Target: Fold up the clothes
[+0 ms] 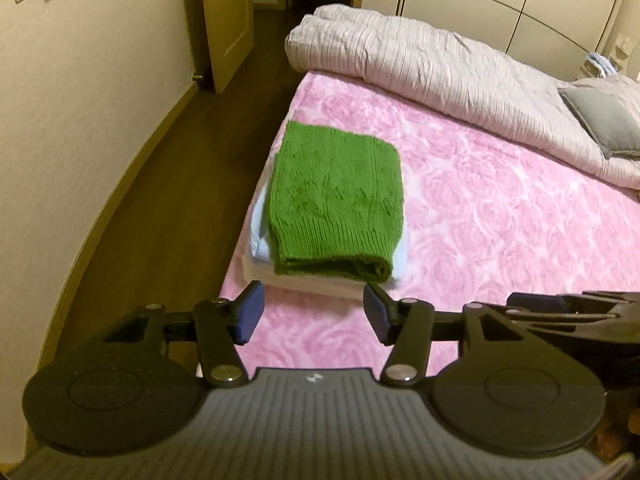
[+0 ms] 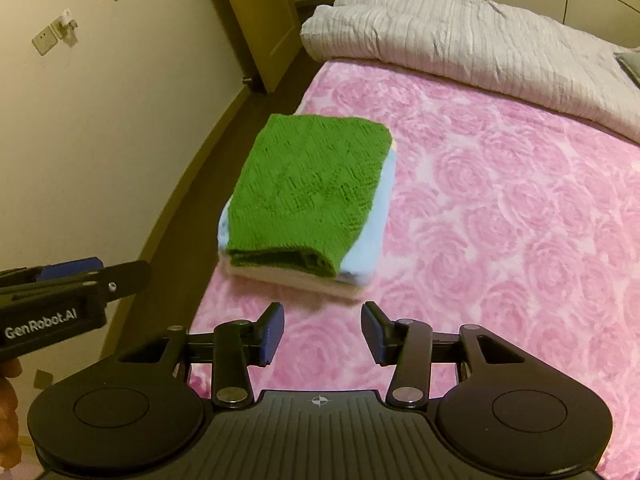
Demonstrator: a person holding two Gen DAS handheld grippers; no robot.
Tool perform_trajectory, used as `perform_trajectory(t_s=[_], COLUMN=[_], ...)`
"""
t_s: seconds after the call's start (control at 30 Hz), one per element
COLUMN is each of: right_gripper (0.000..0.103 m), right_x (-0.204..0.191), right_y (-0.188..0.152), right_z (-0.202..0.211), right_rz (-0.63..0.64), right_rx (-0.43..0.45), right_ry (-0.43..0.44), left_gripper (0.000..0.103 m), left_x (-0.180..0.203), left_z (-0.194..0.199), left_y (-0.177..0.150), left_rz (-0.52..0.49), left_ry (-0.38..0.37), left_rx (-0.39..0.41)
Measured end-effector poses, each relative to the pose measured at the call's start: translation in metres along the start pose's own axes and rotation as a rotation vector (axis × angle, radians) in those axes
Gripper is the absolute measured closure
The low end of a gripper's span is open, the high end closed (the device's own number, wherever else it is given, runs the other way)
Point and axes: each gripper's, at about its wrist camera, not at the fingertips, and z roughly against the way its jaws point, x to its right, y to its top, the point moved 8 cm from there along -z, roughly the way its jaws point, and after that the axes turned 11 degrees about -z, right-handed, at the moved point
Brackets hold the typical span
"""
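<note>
A folded green knit garment (image 1: 336, 200) (image 2: 308, 192) lies on top of a small stack of folded clothes, a light blue piece (image 1: 258, 232) (image 2: 378, 216) and a white one (image 1: 312, 284) (image 2: 304, 280), near the left edge of the bed. My left gripper (image 1: 314, 314) hangs just in front of the stack, open, with nothing between its blue pads. My right gripper (image 2: 322, 336) is also open and empty, a little nearer than the stack. The left gripper (image 2: 72, 280) shows at the left edge of the right wrist view, and the right gripper (image 1: 568, 304) at the right of the left wrist view.
The pink rose-patterned bed cover (image 1: 500, 220) (image 2: 500, 220) spreads to the right. A rumpled pale quilt (image 1: 420, 60) (image 2: 460, 40) lies across the far side, with a grey pillow (image 1: 604, 124). Dark floor (image 1: 180, 200), a wall and an open door (image 1: 228, 20) are on the left.
</note>
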Motion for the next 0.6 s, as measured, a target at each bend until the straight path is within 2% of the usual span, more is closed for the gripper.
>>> perform_trajectory(t_s=[0.2, 0.37, 0.6], right_gripper=[0.056, 0.056, 0.056], right_x=[0.013, 0.019, 0.033], right_y=[-0.006, 0.0, 0.023], right_z=[0.004, 0.005, 0.011], right_rz=[0.013, 0.03, 0.097], right_rx=[-0.009, -0.011, -0.007], right_ry=[-0.007, 0.01, 0.056], left_gripper=[0.053, 0.053, 0.053], left_x=[0.013, 0.025, 0.048], left_z=[-0.003, -0.002, 0.003], left_y=[-0.01, -0.004, 0.013], left_rz=[0.014, 0.023, 0.084], left_ry=[-0.01, 0.003, 0.087], left_rx=[-0.025, -0.023, -0.004])
